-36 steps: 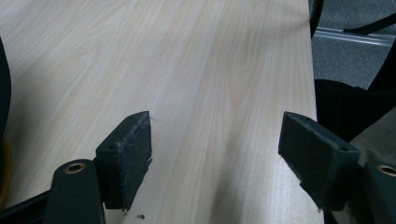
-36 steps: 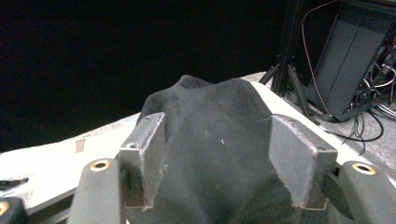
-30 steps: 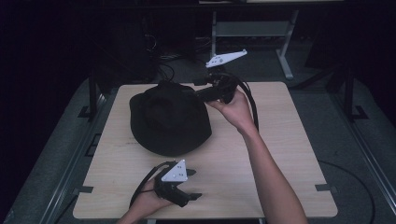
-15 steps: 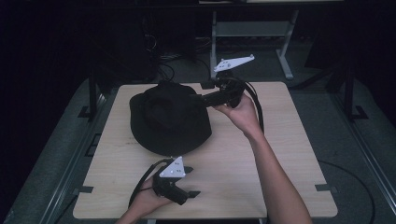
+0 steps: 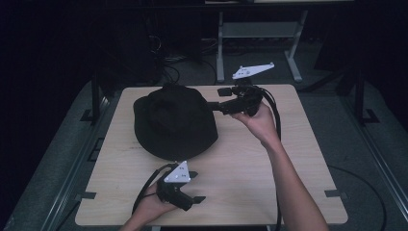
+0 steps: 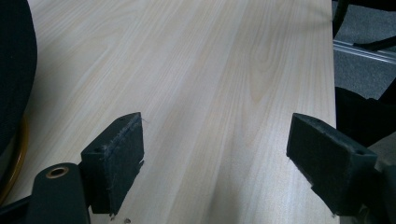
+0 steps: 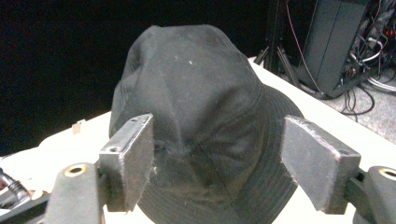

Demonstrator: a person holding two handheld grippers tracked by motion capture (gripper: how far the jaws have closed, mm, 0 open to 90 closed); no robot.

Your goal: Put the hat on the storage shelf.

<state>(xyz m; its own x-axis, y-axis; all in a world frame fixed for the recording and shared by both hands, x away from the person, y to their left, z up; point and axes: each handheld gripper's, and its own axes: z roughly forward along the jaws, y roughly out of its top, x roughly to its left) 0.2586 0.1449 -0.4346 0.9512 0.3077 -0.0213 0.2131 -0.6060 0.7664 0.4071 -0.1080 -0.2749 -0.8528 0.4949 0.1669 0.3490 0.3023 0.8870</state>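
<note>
One black hat is seen lying on the wooden bench, toward its far left corner. The left tool is held near the front edge, jaws apart and empty. The right tool is held near the far edge just beside the hat's brim, jaws spread wide around nothing.

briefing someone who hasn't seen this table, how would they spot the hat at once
Start at the pale wooden table and look to its far left part. The hat lies there, brim flat on the wood, with the right gripper open beside its brim. It is the one soft black thing on the table, round, with a domed crown.
</note>
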